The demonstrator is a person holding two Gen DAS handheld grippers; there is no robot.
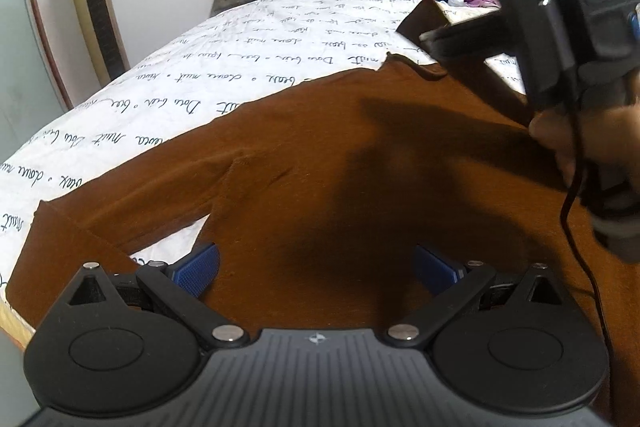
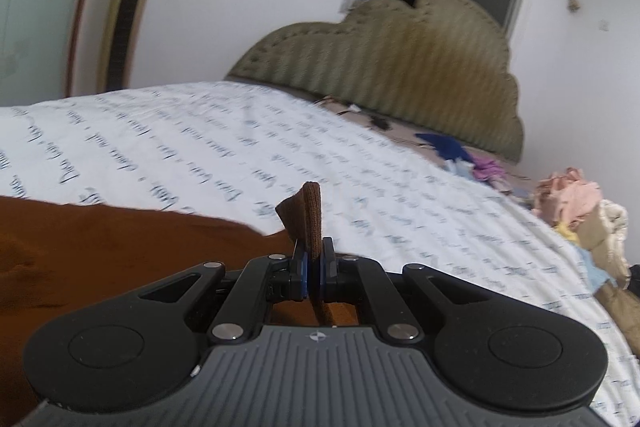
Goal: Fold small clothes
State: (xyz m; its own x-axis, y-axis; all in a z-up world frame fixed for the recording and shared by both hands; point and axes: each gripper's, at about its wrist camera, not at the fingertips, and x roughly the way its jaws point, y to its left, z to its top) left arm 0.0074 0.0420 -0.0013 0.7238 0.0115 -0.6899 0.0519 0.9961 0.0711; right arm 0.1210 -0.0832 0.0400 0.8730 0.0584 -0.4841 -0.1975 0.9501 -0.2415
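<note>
A brown long-sleeved shirt [image 1: 320, 147] lies spread on the white sheet [image 1: 200, 67] with handwriting print. My left gripper [image 1: 316, 267] hovers open just above the shirt's body, its blue pads [image 1: 196, 269] wide apart with nothing between them. One sleeve [image 1: 120, 203] stretches toward the left. In the left wrist view my right gripper [image 1: 436, 43] is at the upper right, holding a strip of brown cloth lifted off the bed. In the right wrist view my right gripper [image 2: 314, 267] is shut on the shirt's ribbed cuff [image 2: 310, 223], which sticks up between the pads.
A padded olive headboard [image 2: 400, 67] stands at the far end of the bed. Several loose clothes [image 2: 572, 199] are piled at the right side, with blue and purple pieces [image 2: 460, 151] near the headboard. A gold tower fan [image 2: 132, 7] stands by the wall at left.
</note>
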